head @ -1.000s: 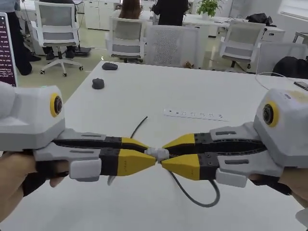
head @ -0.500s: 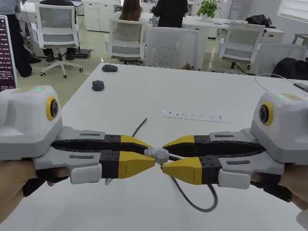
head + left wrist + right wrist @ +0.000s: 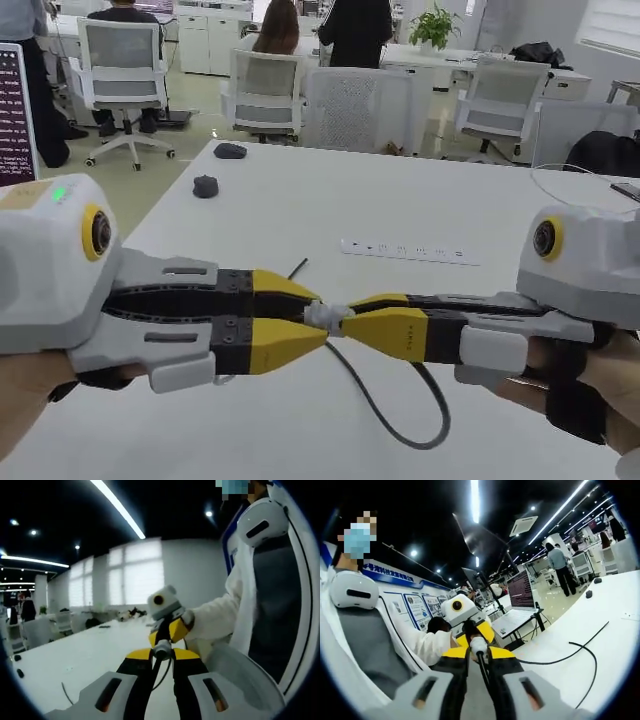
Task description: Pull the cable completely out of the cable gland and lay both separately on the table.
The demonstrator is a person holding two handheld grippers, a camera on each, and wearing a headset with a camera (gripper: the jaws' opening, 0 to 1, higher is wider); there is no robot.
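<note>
Two pairs of tongs meet tip to tip above the white desk (image 3: 300, 200), one in each of the person's hands. Coming in from the left of the head view, the left tongs (image 3: 318, 318) pinch the small grey cable gland (image 3: 322, 314) between their yellow tips, the jaws parted only as far as the gland's body. From the right, the right tongs (image 3: 350, 320) are pressed together on the dark cable (image 3: 385, 425) just beside the gland; whether they touch it I cannot tell. The gland hangs in the air between the two tools, clear of the desk. Below the right tongs the cable drops in a loose loop onto the desk and curves back up under them, and a thin dark end lies on the desk beyond the left tongs. In the left gripper view the gland (image 3: 161, 650) sits between the yellow tips with the cable (image 3: 156, 672) running down between the jaws, and the right tongs (image 3: 166, 630) face it head on. In the right gripper view the cable (image 3: 482, 667) lies in the narrow slot between that tool's jaws, with the gland (image 3: 478, 645) at their tips. Farther off on the desk lie a white power strip (image 3: 405, 250), a dark mouse (image 3: 205, 186) and a second mouse (image 3: 230, 151).
</note>
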